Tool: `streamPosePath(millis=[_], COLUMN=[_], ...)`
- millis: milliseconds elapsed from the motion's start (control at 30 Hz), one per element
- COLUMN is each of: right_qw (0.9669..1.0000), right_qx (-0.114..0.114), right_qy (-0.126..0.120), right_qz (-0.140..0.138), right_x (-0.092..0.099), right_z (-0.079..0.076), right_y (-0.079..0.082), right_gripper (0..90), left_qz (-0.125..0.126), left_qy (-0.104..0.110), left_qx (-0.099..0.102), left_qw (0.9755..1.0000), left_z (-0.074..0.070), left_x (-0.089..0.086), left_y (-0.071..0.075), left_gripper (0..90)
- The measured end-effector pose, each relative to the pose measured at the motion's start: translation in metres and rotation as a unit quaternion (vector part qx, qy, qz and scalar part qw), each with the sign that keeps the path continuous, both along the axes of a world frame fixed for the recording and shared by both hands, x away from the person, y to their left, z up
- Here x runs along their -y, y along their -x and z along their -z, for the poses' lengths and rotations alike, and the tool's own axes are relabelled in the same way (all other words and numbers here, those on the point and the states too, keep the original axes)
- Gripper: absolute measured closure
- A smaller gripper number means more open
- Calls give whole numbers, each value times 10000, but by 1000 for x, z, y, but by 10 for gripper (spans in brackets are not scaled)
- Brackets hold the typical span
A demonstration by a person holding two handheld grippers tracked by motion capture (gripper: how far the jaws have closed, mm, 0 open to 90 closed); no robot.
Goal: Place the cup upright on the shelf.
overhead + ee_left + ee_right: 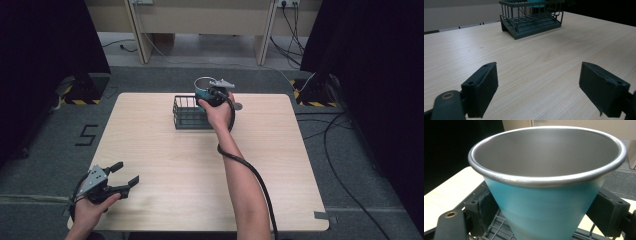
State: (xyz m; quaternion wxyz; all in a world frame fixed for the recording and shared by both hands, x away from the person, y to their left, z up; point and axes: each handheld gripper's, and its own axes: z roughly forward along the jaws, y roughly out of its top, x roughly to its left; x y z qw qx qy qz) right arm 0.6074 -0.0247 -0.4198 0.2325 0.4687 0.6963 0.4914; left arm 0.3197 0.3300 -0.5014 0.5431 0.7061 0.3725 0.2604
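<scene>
My right gripper (212, 95) is shut on a teal cup (204, 85) with a bare metal inside, gripping it upright by its sides. In the right gripper view the cup (549, 195) sits between the two pads of that gripper (545, 213), just over the dark wire rack (496, 227). I cannot tell whether its base touches the rack. The rack (187, 113) stands at the middle back of the wooden table (200, 175). Near the front left corner, my left gripper (127, 171) is open and holds nothing. Ahead of it (539, 92) lies bare wood, with the rack (531, 21) beyond.
A small grey round thing (238, 106) lies on the table just right of the right hand. The right gripper's black cable (250, 172) trails along the forearm toward the front edge. Floor cables (340, 150) run right of the table, and dark curtains stand on both sides.
</scene>
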Motion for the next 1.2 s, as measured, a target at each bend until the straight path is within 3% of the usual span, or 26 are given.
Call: streamPosePath(millis=[1200], right_qw=[9993], right_qx=[-266], right_qy=[279], right_qz=[32], right_x=[-4], right_z=[20], right_y=[-3], right_gripper=[175], left_qz=[17], left_qy=[7], left_qx=[-13], left_qw=[10000], left_z=[0], left_x=[0], left_y=[0], left_gripper=[152])
